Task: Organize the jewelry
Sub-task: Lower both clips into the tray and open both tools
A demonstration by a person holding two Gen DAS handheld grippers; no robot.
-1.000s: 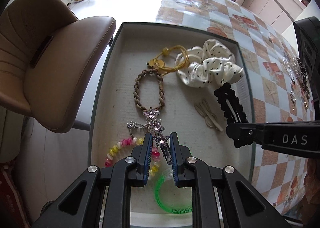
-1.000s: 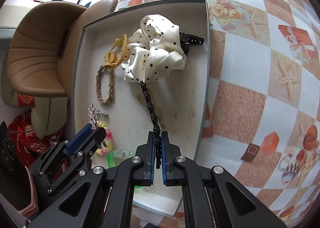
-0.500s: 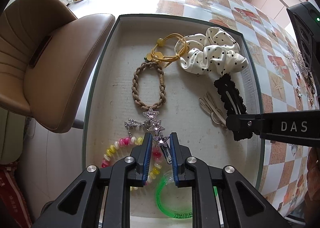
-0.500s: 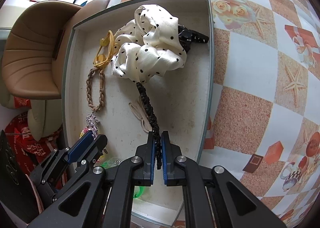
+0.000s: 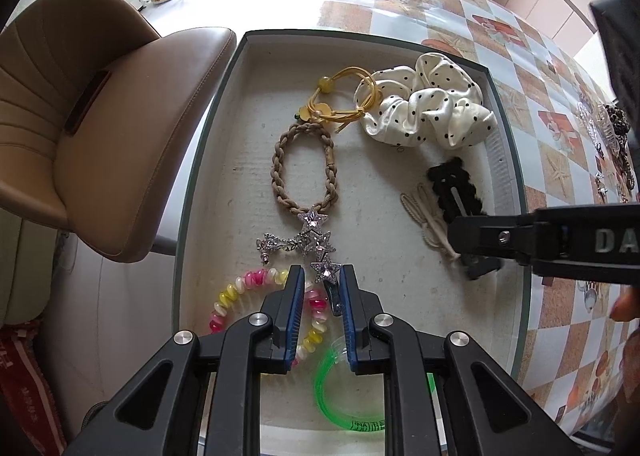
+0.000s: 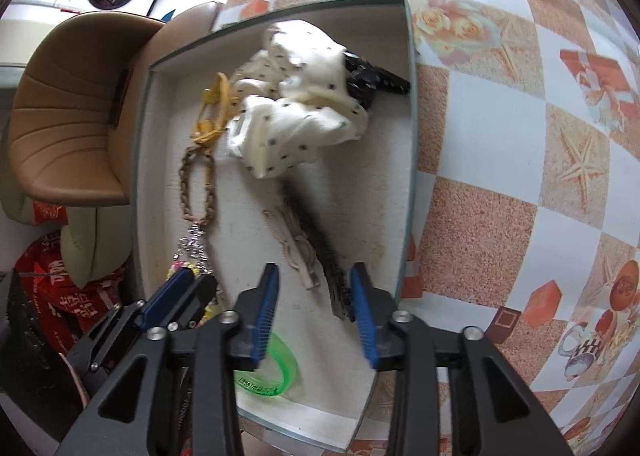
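Right gripper [image 6: 314, 310] jaws just opened; black hair clip [image 5: 454, 189] released, lies in tray [image 5: 502, 159] beside beige clip [image 5: 426, 217], near right wall. Placement judged complete. Left gripper [image 5: 320, 306] clamped on star clip [image 5: 318, 244], low over tray; next to release.

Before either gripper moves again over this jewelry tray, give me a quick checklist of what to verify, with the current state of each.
1. Right gripper jaws just opened: ok.
2. Black clip free of right pads: cannot tell, blurred beside one pad.
3. Clip inside tray: ok.
4. Left gripper shut on star clip: ok.
5. Star clip clear of the braided band: not ok, its top star overlaps the band.
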